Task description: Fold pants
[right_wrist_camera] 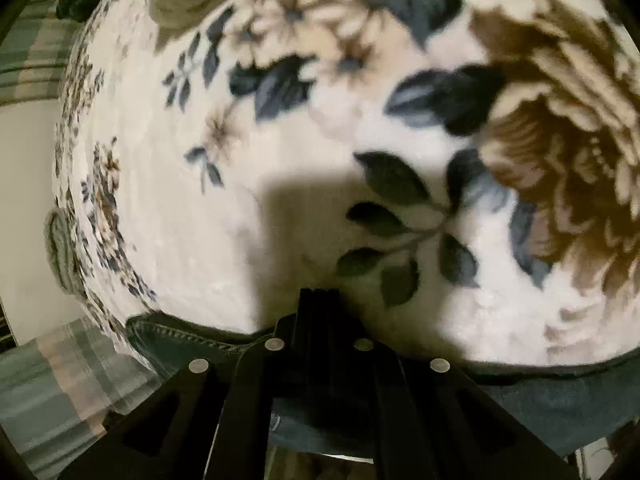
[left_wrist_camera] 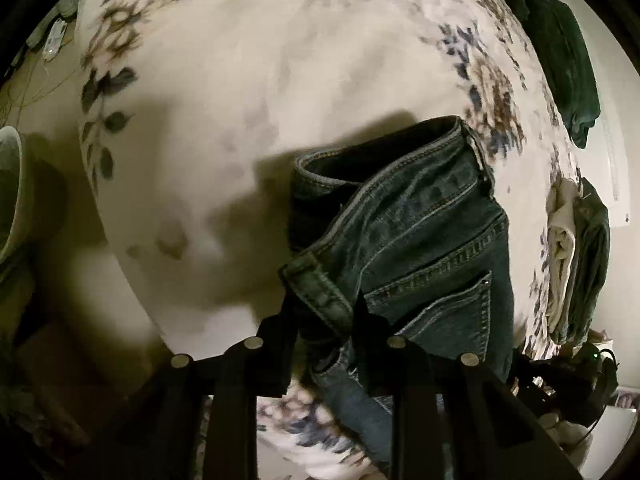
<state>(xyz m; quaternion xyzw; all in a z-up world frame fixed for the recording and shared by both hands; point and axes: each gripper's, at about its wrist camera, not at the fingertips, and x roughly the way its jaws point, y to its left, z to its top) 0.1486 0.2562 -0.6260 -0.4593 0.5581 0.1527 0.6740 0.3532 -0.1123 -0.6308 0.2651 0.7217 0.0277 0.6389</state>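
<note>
left gripper: clamped on the waistband of the jeans | right gripper: fully closed, fingers together, denim edge beneath but pinch not clear | jeans: bunched, lifted over floral bed blanket | risk: thick waistband may slip from narrow pinch; uneven hold would skew fold

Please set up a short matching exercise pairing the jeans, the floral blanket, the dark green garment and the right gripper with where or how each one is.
Things:
1. jeans
2. floral blanket
3. dark green garment
4. right gripper

States:
A. spread out under everything
B. shut, fingers together
C. waistband pinched between the left gripper fingers
D. lying at the blanket's far right edge

Pairs: 1-C, 2-A, 3-D, 4-B
</note>
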